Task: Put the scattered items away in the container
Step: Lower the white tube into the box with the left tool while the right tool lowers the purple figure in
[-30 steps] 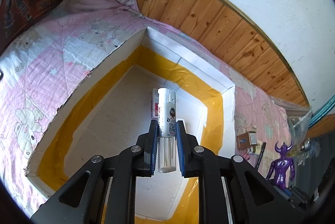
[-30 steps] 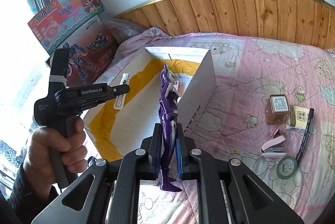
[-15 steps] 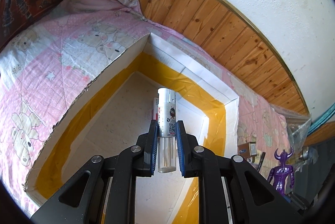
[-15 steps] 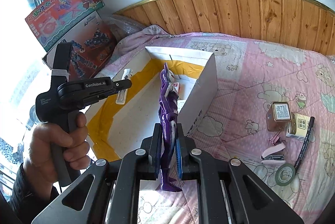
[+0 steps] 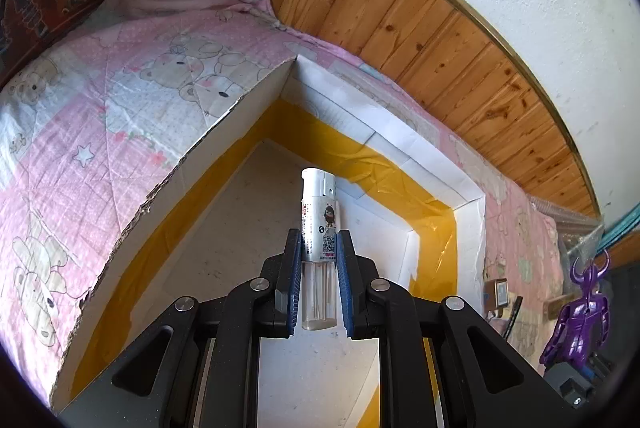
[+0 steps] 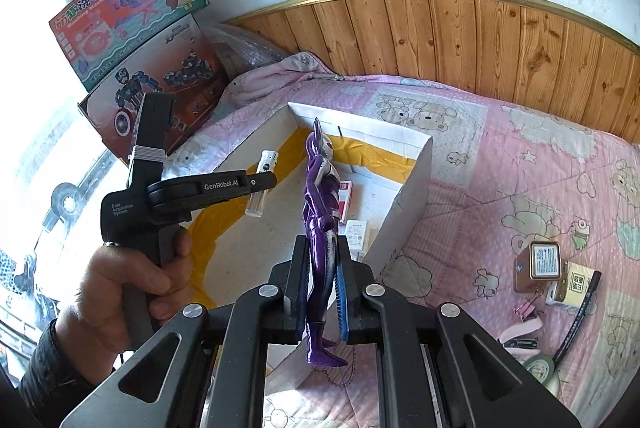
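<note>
A white cardboard box (image 5: 404,155) lined with yellow tape lies open on the pink bear-print blanket. My left gripper (image 5: 319,248) is shut on a clear tube with a white printed label (image 5: 319,211), held over the box floor. In the right wrist view the same tube (image 6: 266,163) sticks out of the left gripper (image 6: 262,181) above the box's left side. My right gripper (image 6: 322,252) is shut on a purple toy figure (image 6: 320,195), upright, near the box's front wall (image 6: 408,199). A small red-white carton (image 6: 346,193) and a white packet (image 6: 356,234) lie inside.
On the blanket to the right lie a brown tin (image 6: 540,262), a yellow carton (image 6: 576,288), a black pen (image 6: 580,316), a pink clip (image 6: 528,308) and a tape roll (image 6: 540,368). Toy boxes (image 6: 132,23) lean at the back left. A wooden headboard (image 6: 480,35) runs behind.
My left gripper has carried the tube further over the box and slightly lower. My right gripper has moved towards the box with the figure, and rolled a little.
</note>
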Demonstrator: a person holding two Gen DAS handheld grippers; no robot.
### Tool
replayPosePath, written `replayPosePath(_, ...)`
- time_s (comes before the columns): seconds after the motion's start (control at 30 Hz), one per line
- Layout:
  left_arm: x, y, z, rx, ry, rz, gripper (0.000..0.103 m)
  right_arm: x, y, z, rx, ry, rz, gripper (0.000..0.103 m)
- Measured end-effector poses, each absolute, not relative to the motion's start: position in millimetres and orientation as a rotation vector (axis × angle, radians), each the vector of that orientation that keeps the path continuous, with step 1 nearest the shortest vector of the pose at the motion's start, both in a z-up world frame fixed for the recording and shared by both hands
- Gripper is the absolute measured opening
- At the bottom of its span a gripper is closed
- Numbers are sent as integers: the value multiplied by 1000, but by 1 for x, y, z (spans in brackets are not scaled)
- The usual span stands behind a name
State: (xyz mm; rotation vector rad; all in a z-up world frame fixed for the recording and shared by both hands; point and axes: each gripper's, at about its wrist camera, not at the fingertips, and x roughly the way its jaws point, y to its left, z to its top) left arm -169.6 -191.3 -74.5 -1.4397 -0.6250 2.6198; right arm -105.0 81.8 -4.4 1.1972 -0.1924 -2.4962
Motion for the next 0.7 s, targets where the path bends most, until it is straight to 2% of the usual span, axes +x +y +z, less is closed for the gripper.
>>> replayPosePath(0.7, -199, -197, -90, -1483, -611, 2622, 17, -152, 44, -7, 1221, -7, -2457, 13)
